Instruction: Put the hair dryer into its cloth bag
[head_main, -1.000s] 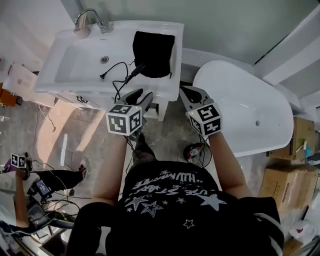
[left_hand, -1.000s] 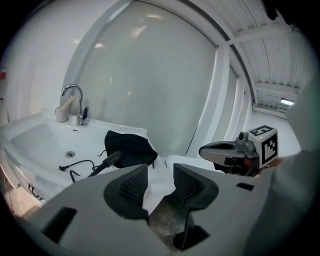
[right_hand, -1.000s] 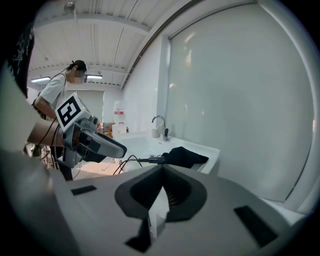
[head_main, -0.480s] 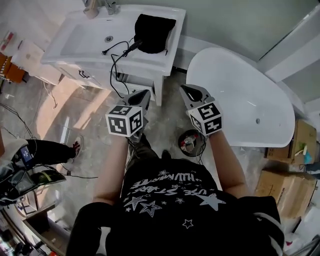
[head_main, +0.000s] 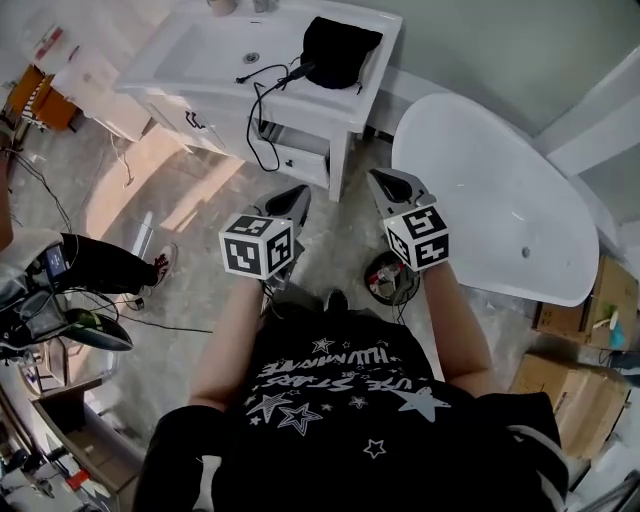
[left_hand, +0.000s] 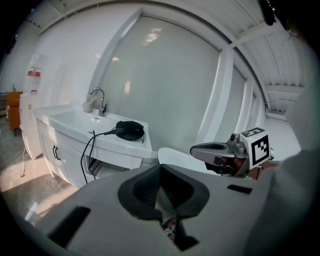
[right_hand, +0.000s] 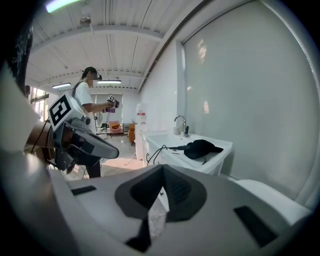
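Grippers both empty and shut: the left gripper (head_main: 297, 196) has its jaws pressed together with nothing between them, and the right gripper (head_main: 384, 183) is the same. Both are held out at waist height, well apart from the vanity (head_main: 330, 120). The black cloth bag (head_main: 340, 52) lies bulging on the vanity top to the right of the basin (head_main: 205, 50), near the counter's far right corner. No hair dryer body shows. The cord (head_main: 262, 112) runs into the bag's mouth, so I judge the dryer to be inside. The cord's plug end lies on the counter by the basin, and a long loop hangs over the front edge, down past the open cabinet. That loop is the risk: a foot or a jaw catching it could drag the bag off the counter. With the cord outside and the mouth seemingly undrawn, the dryer could also slide out if the bag is lifted by its closed end. The bathtub (head_main: 500, 200) stands close on the right.
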